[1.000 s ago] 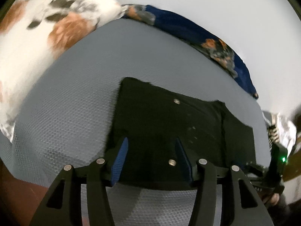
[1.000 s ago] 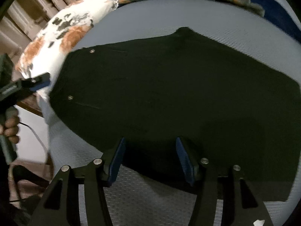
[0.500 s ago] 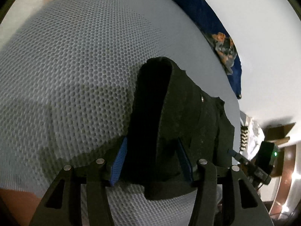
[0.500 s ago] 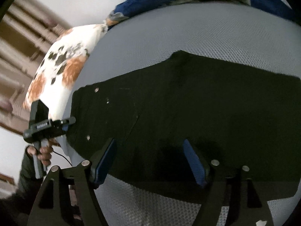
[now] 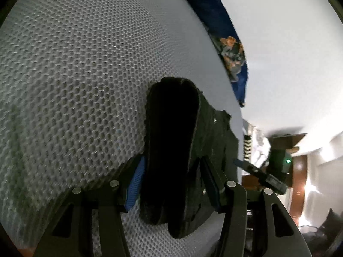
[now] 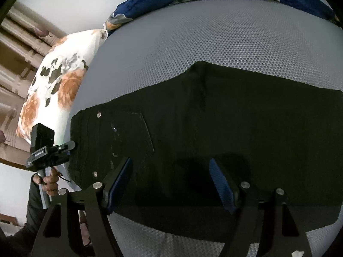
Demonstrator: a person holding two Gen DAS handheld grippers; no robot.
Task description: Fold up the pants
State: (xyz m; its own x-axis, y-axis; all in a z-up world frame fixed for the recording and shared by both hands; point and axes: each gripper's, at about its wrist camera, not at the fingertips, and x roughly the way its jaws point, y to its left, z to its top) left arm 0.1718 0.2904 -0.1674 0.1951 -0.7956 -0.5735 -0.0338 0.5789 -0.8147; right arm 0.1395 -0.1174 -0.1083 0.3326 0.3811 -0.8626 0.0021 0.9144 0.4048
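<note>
Left gripper pinches the waistband end of the black pants, its blue pads pressed against a bunched fold of cloth that stands up between them. Right gripper hovers over the near edge of the pants with its jaws spread wide and nothing clamped between them. Most of the pants lie flat across a grey honeycomb-mesh mattress, waistband toward the left gripper, legs running off to the right. Behind them, a white flowered pillow and a dark blue flowered blanket sit along the far edge. A hand grips the left gripper's handle.
</note>
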